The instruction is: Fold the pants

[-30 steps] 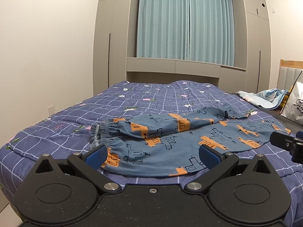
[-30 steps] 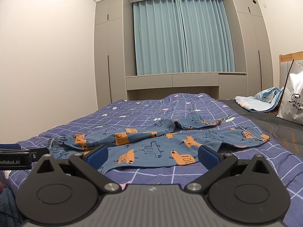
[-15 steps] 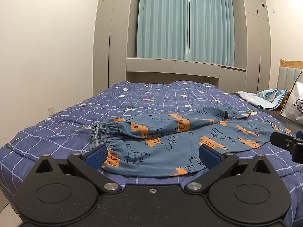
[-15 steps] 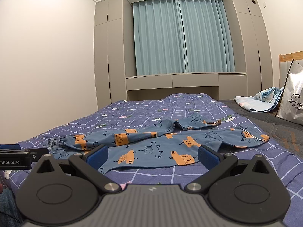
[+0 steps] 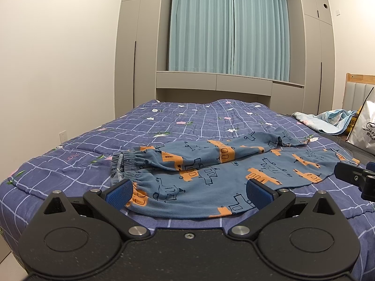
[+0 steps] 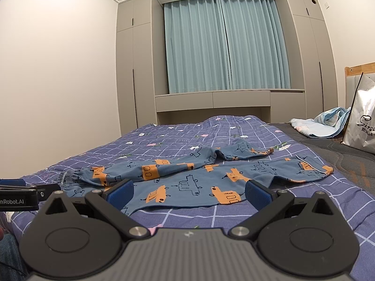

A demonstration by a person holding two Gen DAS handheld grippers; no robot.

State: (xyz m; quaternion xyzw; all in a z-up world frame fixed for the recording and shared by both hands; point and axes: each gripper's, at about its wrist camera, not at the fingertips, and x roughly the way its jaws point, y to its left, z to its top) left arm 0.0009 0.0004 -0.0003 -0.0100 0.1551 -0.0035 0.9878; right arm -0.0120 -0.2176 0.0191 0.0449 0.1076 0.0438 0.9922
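Pants (image 5: 211, 178) in blue with orange vehicle prints are lying spread across the near part of the bed (image 5: 178, 126), on its purple checked cover. At the left end, the gathered waistband (image 5: 124, 164) is sitting bunched and slightly open, facing the left gripper (image 5: 189, 190), which is hovering just short of the fabric with its blue pads (image 5: 117, 192) spread wide and nothing between them. That stance looks like a ready position for a pinch at the waist, not a grip yet taken.

Moving rightward, the two legs are running side by side toward the headboard end, the far leg lying partly over the near one and kinking at its cuff (image 6: 262, 151), so the garment is not yet flat or aligned. The right gripper (image 6: 188, 193) is waiting low over the near leg's middle, its fingers likewise parted and empty, probably so each tool can take one end of the same edge. No fold seems started.

Farther right, a rumpled light blanket (image 6: 323, 126) and a white shopping bag (image 6: 361, 121) are sitting well apart from the pants, clear of the working area.
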